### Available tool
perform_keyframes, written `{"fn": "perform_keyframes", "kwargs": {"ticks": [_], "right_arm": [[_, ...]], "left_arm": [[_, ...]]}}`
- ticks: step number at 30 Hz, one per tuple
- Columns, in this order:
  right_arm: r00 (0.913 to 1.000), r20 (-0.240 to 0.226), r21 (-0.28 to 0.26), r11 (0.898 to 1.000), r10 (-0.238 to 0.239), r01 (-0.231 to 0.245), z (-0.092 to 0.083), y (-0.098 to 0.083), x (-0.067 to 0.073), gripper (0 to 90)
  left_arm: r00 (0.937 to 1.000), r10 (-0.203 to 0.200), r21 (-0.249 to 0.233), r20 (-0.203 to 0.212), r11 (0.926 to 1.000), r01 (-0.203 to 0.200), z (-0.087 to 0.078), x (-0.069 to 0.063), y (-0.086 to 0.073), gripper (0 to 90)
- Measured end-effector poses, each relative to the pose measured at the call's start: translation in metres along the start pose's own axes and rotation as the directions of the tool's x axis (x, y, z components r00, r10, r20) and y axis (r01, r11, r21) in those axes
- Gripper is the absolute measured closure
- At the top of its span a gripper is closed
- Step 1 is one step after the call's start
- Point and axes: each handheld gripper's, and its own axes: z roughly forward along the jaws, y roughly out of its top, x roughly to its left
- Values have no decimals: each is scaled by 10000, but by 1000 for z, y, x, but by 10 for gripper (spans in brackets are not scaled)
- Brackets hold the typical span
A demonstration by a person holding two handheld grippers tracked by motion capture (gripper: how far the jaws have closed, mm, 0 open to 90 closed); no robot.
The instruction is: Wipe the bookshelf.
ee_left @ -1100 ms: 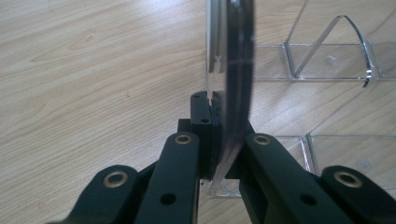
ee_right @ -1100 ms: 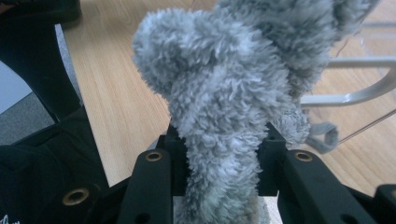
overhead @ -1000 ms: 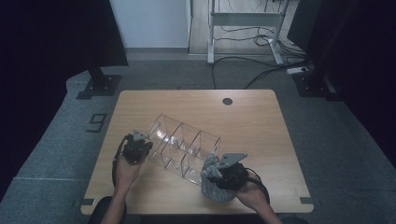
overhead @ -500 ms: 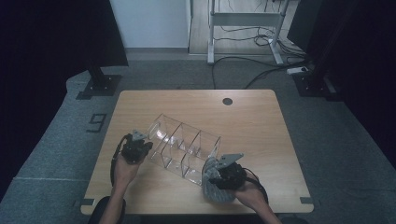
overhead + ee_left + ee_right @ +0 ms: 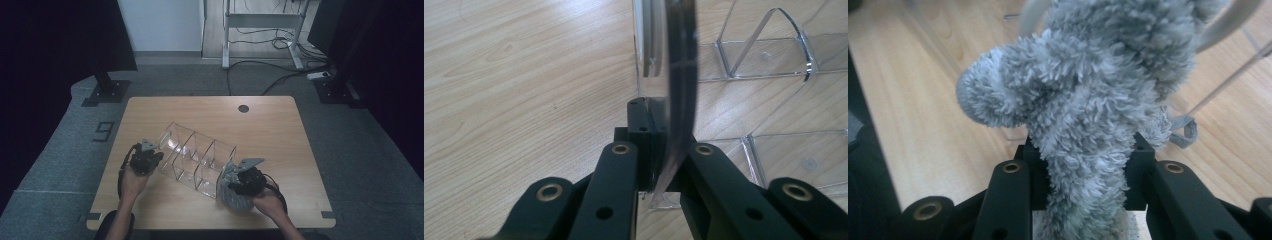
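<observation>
Left gripper [image 5: 150,156]: clamped on organizer [image 5: 197,159] wall, table [image 5: 280,130] centre | Right gripper [image 5: 240,176]: pinching grey cloth [image 5: 235,196], near edge

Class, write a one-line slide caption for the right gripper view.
Right gripper clamps a fluffy grey microfibre cloth above the light wooden table.

High view: dim, with black surroundings at both sides and the counter [image 5: 280,135] moderately lit from above; shadows are soft and faint. Left gripper view: bright, even light, sharp wood grain, white glare along the clear organizer's [image 5: 774,55] edges, its nearest wall blurred. Right gripper view: grey cloth [image 5: 1088,100] sharp, background soft, left edge dark.
</observation>
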Motion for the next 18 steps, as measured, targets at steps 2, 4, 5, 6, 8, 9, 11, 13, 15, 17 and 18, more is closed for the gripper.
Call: {"fn": "perform_keyframes", "kwargs": {"ticks": [2,4,5,6,8,9,11,13,15,17,18], "right_arm": [[9999,108,-46,9999,114,-114,1,0,-3,643],[9996,188,-47,9998,198,-197,1,1,-7,644],[9995,222,-54,9997,225,-224,1,2,-9,644],[9993,267,-56,9997,251,-250,1,2,-11,643],[9986,378,-86,9993,360,-357,2,2,-14,643],[9984,414,-113,9993,372,-368,2,2,-16,643],[9976,499,-123,9988,483,-477,2,3,-20,643],[9968,604,-143,9986,526,-518,3,4,-24,643],[9954,731,-192,9979,625,-612,3,4,-28,643],[9938,821,-227,9970,756,-740,3,5,-33,644],[9930,872,-220,9967,802,-786,4,6,-35,643]], "left_arm": [[10000,-4,0,0,10000,4,0,0,0,868],[10000,-7,3,2,10000,7,0,0,0,868],[10000,-4,2,4,10000,4,0,0,0,868],[10000,-3,2,2,10000,3,0,0,0,868],[10000,-7,-1,1,10000,7,0,0,0,868],[10000,-6,2,5,10000,6,0,0,0,868],[10000,12,6,-13,10000,-12,0,0,0,866],[10000,25,30,-41,10000,-25,0,-1,0,865],[10000,16,20,-25,10000,-16,0,-1,0,865],[10000,10,19,-22,10000,-10,0,-1,0,865],[10000,12,20,-27,10000,-12,0,-1,0,865]]}}
